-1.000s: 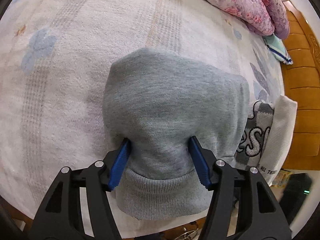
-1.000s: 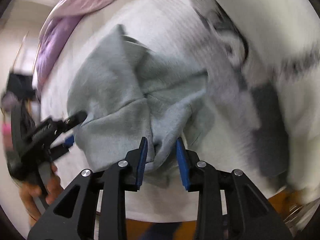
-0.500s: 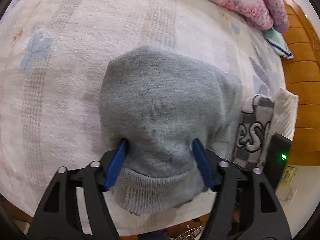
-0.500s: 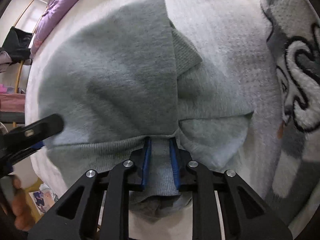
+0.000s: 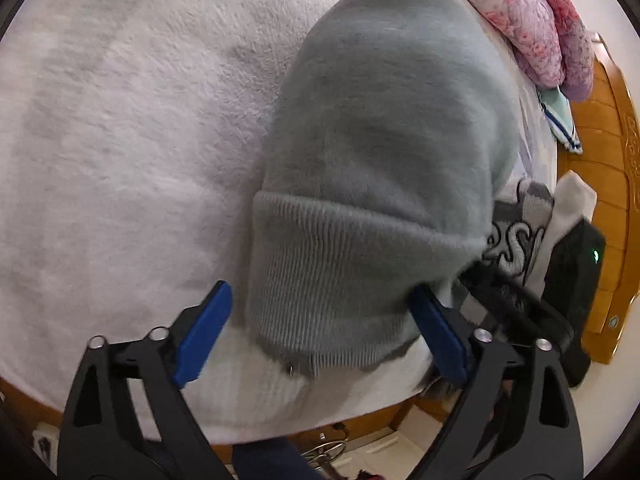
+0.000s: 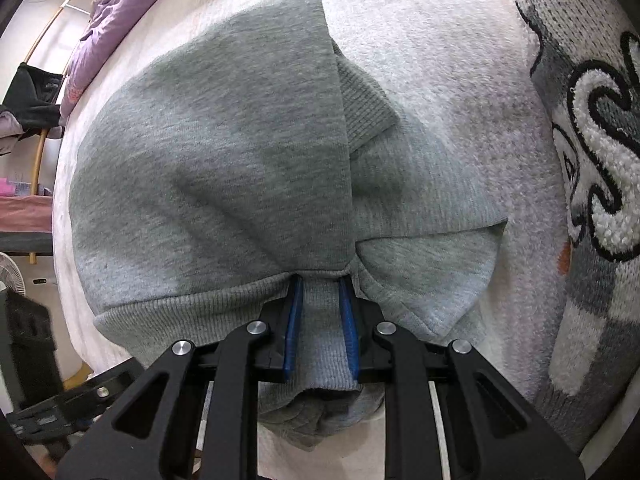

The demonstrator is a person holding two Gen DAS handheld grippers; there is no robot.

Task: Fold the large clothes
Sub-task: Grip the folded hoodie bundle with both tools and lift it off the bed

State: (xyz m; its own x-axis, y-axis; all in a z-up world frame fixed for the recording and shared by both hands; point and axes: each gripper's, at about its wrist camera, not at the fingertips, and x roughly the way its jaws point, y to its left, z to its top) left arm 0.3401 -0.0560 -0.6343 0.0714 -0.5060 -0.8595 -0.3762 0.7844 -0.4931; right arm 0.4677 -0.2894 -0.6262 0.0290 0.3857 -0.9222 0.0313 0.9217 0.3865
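A grey sweatshirt (image 5: pixel 384 128) lies folded in a compact bundle on the white fleece blanket (image 5: pixel 120 120), its ribbed hem toward the near bed edge. My left gripper (image 5: pixel 320 316) is open, its blue pads either side of the hem, holding nothing. In the right wrist view the same sweatshirt (image 6: pixel 224 152) fills the middle. My right gripper (image 6: pixel 320 312) is shut on a bunch of its ribbed hem at the near edge. A ribbed cuff (image 6: pixel 364 108) pokes out from under the top fold.
A grey and white knitted sweater with raised letters (image 6: pixel 592 184) lies just right of the sweatshirt, also in the left wrist view (image 5: pixel 516 240). A pink floral quilt (image 5: pixel 532 20) and a wooden headboard (image 5: pixel 608 168) are at the far right. The bed edge is close below.
My left gripper has opened wider and drawn back toward the hem, letting go of the sweatshirt. My right gripper has closed on the hem and stays there.
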